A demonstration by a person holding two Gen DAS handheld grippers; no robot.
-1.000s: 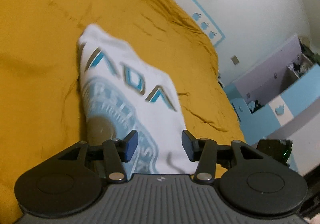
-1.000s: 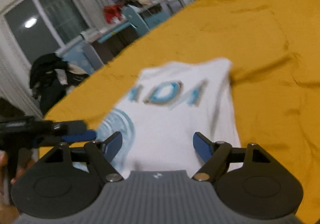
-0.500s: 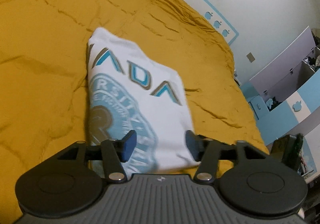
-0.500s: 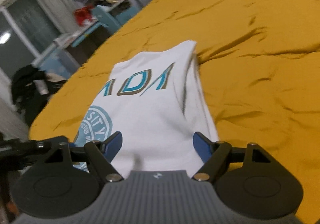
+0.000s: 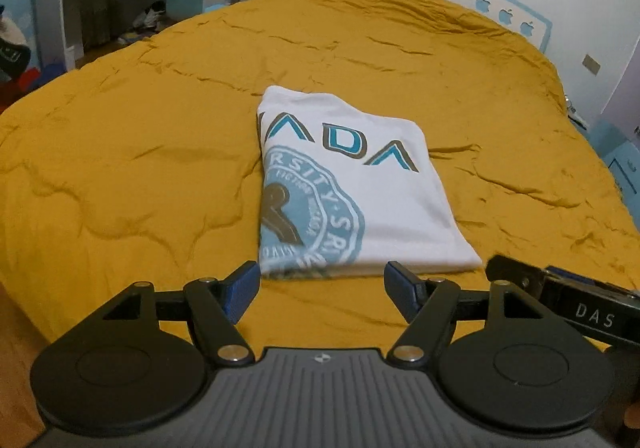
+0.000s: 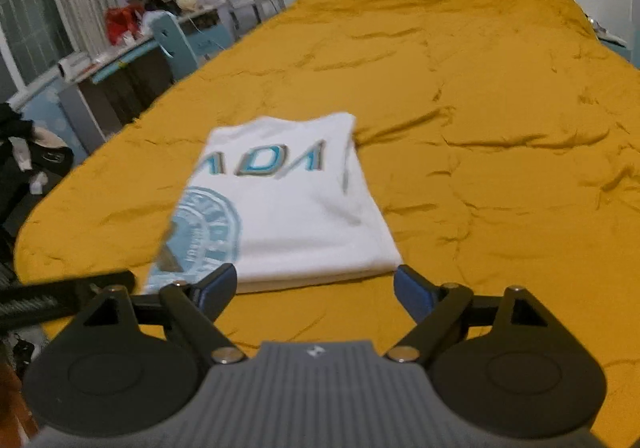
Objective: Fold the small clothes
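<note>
the left gripper [image 5: 320, 290] hung just short of the shirt's [image 5: 352, 184] near edge, fingers spread wide and holding nothing. the right gripper [image 6: 316, 288] sat the same way, released and empty, just short of the shirt's near right corner; in the left view its black body showed beside that corner. the shirt lay flat on the yellow bedcover [image 5: 120, 152], already folded into a compact rectangle with the printed letters and round seal facing up, its near edge stacked in visible layers in the right view.

judging from that, the fold looked nearly or fully finished, and the step in hand seemed to be leaving the bundle alone or tidying it. to do it well, both tools should stay clear of the near hem so no fingertip dragged a layer loose, and any last pressing should go straight down on the stacked edge. beyond the shirt, the bedcover ran rumpled toward the blue-trimmed wall [image 5: 508, 14].
</note>
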